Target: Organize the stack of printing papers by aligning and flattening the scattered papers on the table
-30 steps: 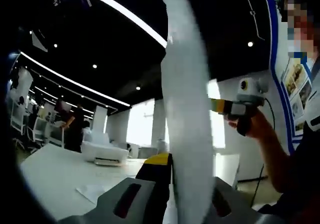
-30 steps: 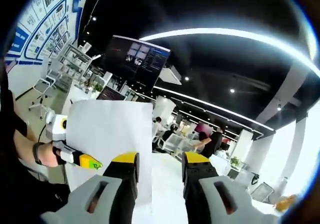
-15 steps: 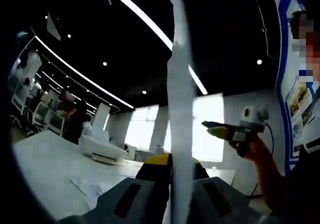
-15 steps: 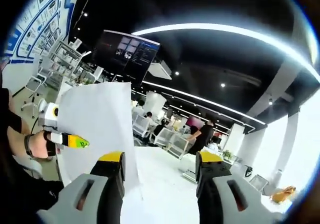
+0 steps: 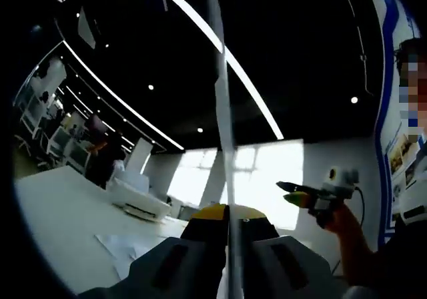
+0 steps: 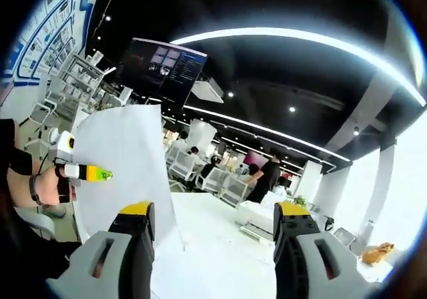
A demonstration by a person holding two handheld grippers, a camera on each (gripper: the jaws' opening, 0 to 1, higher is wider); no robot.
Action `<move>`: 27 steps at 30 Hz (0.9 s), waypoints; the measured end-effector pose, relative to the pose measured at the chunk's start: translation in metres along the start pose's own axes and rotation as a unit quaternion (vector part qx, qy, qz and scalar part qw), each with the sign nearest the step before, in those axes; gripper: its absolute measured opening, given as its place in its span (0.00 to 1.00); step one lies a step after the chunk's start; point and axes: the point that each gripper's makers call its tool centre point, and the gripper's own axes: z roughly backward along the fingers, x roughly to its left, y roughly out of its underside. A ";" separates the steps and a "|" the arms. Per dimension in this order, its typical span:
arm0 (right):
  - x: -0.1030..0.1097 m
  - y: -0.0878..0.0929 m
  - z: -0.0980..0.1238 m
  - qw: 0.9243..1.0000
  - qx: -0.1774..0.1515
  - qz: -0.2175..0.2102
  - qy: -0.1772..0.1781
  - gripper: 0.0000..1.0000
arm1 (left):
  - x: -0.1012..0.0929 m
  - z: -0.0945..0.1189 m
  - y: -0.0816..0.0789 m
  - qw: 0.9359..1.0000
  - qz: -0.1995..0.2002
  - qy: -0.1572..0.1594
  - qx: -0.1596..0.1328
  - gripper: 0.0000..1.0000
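We can read no text here. The wall posters (image 6: 47, 29) in the right gripper view carry blue panels and small print, but it is too fine and blurred to make out. The hanging screen (image 6: 163, 69) shows lit tiles with no legible words. The posters (image 5: 403, 155) in the left gripper view are likewise unreadable.

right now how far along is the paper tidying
Early to midway, it seems. In hand: the left gripper is shut on a sheet of paper held upright in the air, seen edge-on in its own view. The right gripper is open, holding nothing. Left to do: loose papers lie scattered on the table; no aligned stack is visible.
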 end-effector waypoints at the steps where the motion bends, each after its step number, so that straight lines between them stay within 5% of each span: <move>1: 0.000 0.000 0.000 1.000 0.001 0.000 0.000 0.69 | 0.001 0.001 -0.001 1.000 0.005 -0.001 -0.001 0.05; 27: -0.011 0.020 0.005 1.000 0.026 -0.007 0.015 0.72 | 0.024 0.015 -0.019 0.998 0.031 -0.037 -0.035 0.05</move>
